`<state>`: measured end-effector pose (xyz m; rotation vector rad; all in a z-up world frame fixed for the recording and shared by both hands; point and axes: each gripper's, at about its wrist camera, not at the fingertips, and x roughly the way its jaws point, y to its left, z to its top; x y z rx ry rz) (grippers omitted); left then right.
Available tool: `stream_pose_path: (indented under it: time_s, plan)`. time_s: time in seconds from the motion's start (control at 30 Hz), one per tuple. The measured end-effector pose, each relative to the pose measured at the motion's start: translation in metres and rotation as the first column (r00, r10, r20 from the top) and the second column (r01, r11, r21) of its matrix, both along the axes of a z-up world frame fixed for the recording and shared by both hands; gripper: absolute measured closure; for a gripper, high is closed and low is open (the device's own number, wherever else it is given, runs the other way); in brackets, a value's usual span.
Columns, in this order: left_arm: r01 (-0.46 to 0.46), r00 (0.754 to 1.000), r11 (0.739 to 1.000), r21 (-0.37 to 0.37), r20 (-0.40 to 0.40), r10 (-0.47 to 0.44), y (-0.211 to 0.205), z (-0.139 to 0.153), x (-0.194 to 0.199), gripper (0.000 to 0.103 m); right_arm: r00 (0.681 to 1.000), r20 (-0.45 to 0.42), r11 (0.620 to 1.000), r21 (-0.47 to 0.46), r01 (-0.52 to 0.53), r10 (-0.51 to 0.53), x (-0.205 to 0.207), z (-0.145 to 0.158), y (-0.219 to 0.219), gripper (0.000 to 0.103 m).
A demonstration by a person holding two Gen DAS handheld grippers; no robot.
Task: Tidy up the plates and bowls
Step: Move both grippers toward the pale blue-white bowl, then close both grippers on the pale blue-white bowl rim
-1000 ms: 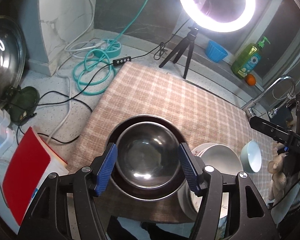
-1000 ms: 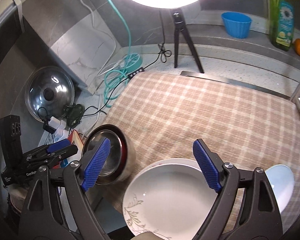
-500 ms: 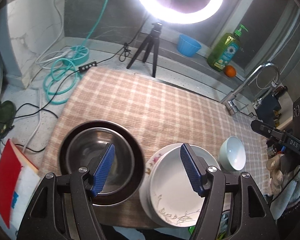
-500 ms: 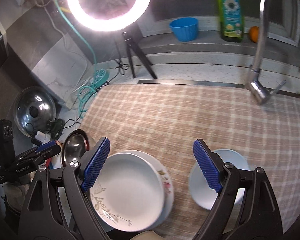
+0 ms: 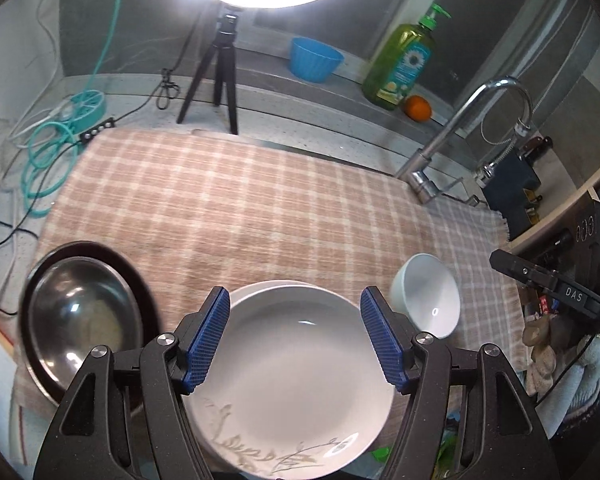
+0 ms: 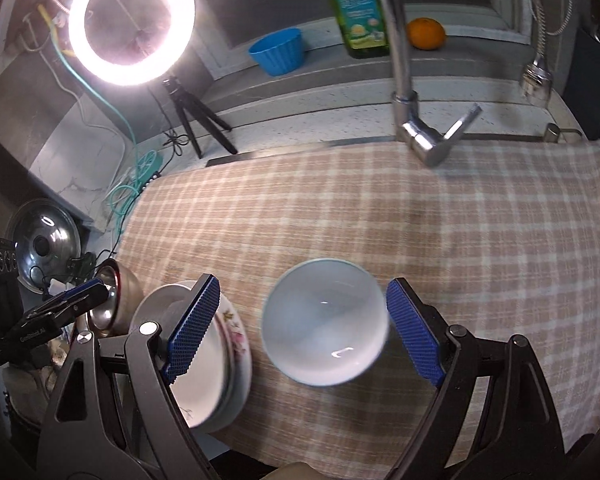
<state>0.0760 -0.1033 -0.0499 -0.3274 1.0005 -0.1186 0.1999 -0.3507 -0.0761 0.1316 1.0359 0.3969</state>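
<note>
While the checked cloth is covering most of the counter, everything else is sitting on it or around it, so it is serving as the landmark. At the cloth's near left corner the steel bowl is resting inside a dark pan. Along the cloth's near edge, right of that bowl, the stack of white plates is lying flat, the top plate showing a leaf pattern at its near rim. Further right on the cloth, near its right end, the small white bowl is standing upright, apart from the plates.

The left gripper is hovering over the plate stack at the cloth's near edge; its blue pads are standing apart, one on each side of the top plate's far half in this view, and they are not pressing on it. The right gripper is hovering over the small white bowl, its fingers spread wide with the bowl framed between them, a gap showing on both sides, nothing gripped
</note>
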Motion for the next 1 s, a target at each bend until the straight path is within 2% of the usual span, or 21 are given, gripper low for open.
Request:
stream_pose_path:
  time_s: [0.43,0.53,0.6,0.77,1.0]
  plan:
    - [0.125,0.990,0.992,-0.027,-0.063,-0.127,-0.072,-0.032,0.028,0.036,0.997,-0.058,0.999,-0.016,0.050,-0.051,0.002,-0.037,-0.047,0.015]
    - [0.148,0.986,0.988,-0.029,-0.078,-0.150,-0.085,-0.040,0.035,0.038,0.996,-0.071,0.998,-0.013,0.055,-0.055,0.001,-0.047,-0.051,0.015]
    - [0.165,0.982,0.986,-0.033,-0.088,-0.167,-0.092,-0.044,0.038,0.045,0.995,-0.079,0.999,-0.004,0.053,-0.053,0.000,-0.051,-0.053,0.016]
    - [0.204,0.970,0.977,-0.058,-0.121,-0.209,-0.109,-0.056,0.046,0.061,0.993,-0.111,0.999,0.010,0.037,-0.036,0.002,-0.063,-0.053,0.037]
    - [0.212,0.964,0.974,-0.074,-0.149,-0.221,-0.119,-0.066,0.054,0.077,0.990,-0.141,0.999,0.019,0.029,-0.026,0.006,-0.075,-0.053,0.055]
